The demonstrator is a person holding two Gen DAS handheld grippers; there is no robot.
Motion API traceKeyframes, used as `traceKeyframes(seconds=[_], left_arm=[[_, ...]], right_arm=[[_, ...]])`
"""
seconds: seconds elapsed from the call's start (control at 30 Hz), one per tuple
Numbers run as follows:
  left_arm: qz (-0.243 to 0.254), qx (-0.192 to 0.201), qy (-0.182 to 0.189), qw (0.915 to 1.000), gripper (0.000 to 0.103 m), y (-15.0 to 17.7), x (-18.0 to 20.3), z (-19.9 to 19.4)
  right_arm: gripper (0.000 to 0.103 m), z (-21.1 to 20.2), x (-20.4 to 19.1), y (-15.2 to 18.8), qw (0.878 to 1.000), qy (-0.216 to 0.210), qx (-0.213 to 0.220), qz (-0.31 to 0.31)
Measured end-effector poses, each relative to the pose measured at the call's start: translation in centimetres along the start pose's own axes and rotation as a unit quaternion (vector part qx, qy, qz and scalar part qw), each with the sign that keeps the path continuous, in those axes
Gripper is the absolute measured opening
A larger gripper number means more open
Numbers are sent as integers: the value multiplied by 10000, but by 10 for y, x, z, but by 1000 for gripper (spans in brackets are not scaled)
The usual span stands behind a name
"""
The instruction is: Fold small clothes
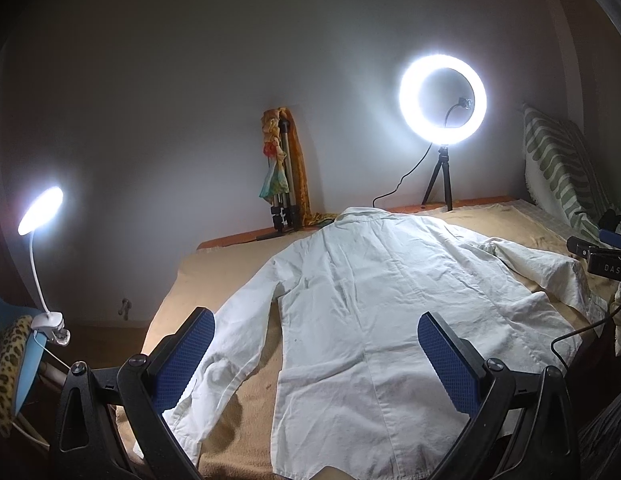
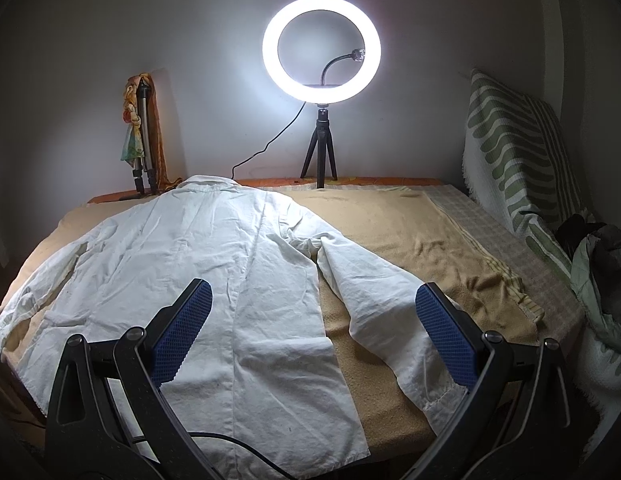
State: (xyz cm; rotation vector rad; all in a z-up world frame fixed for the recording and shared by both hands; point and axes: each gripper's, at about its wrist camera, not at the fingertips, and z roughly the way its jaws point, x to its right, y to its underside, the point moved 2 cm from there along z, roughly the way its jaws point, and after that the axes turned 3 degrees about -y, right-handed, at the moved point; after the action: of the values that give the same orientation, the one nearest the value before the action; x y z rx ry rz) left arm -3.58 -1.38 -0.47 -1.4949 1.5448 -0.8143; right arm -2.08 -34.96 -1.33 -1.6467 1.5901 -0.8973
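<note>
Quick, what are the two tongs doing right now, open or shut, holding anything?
Left tongs: open, holding nothing, above the white shirt.
Right tongs: open, holding nothing, above the shirt's right sleeve.

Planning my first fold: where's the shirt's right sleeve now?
In the right wrist view, the right sleeve lies flat on the tan blanket, angled out from the white shirt, its cuff under the right tool.
</note>
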Motion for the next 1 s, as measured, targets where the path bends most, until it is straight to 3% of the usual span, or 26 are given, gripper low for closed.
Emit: traceKeyframes(seconds=[1.0], left_arm=[[2,-19,124,9999,103,1,7,-1]], right_arm=[[103,-7,-6,-4,9999,101,53,-76]])
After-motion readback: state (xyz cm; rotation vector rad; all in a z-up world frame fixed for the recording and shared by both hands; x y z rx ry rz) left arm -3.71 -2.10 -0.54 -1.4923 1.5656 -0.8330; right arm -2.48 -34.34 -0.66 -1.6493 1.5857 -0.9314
